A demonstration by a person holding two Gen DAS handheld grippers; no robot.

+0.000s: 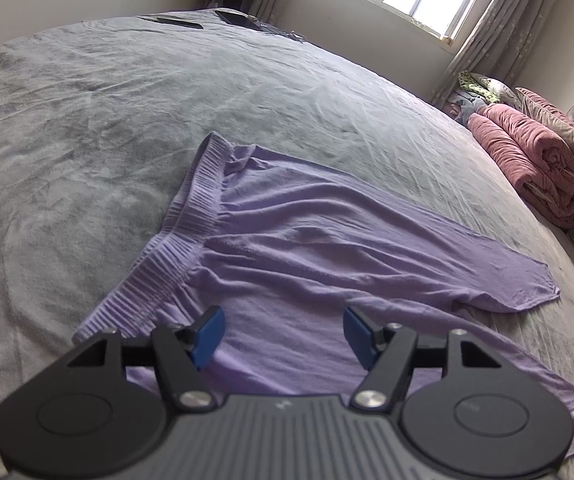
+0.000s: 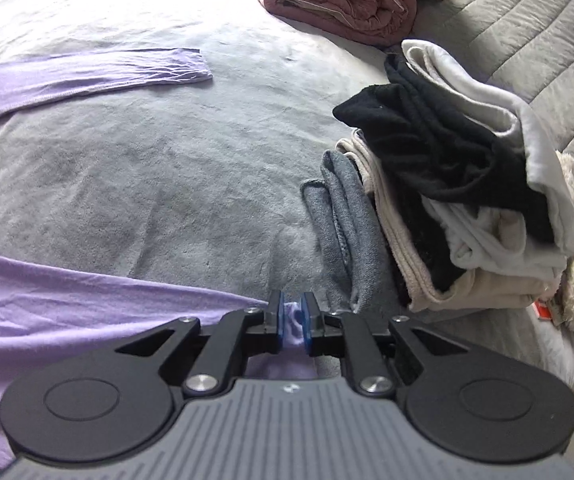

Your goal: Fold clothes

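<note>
Lilac trousers flat on grey bed, long axis left to right, waistband left. Left gripper agape above fabric. Right gripper apparently pinching near hem.

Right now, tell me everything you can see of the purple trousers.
The purple trousers are thin, soft-looking lilac knit with a ribbed elastic waistband. They lie spread and wrinkled on the grey bed cover, legs apart. The right hand-held gripper pinches one leg's hem. The left hand-held gripper hovers open above the fabric near the waistband.
</note>
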